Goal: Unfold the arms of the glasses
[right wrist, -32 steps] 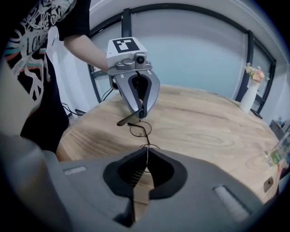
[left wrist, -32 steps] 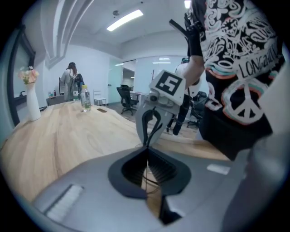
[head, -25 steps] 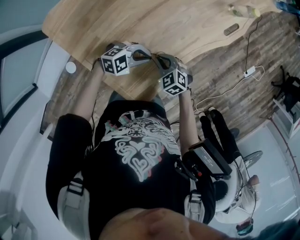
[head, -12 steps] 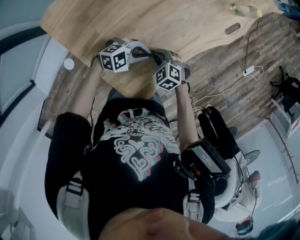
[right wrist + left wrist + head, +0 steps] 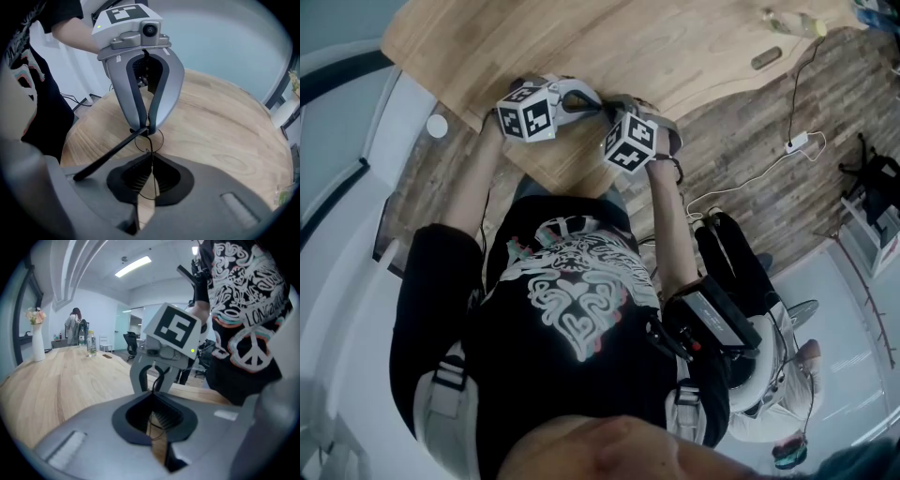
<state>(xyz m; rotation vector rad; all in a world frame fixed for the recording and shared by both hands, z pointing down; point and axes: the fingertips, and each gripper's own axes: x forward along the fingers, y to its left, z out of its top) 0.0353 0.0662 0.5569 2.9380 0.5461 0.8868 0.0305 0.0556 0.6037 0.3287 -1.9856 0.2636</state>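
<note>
Glasses (image 5: pixel 149 139), one arm (image 5: pixel 103 157) swung out, are clenched in left tool (image 5: pixel 151 398) and right tool (image 5: pixel 151 164); shirt (image 5: pixel 248 310) print begins "LON".

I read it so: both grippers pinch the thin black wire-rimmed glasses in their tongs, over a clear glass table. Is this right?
Not quite. It is a pale wooden table, not clear glass; the right gripper view shows it. The rest stands: the left gripper and the right gripper both pinch the thin black wire-rimmed glasses in their tongs.

In the head view the left gripper (image 5: pixel 146 129) and right gripper (image 5: pixel 154 390) hide the glasses (image 5: pixel 111 153) almost wholly; a pale object (image 5: pixel 787 21) far off is too small to tell
</note>
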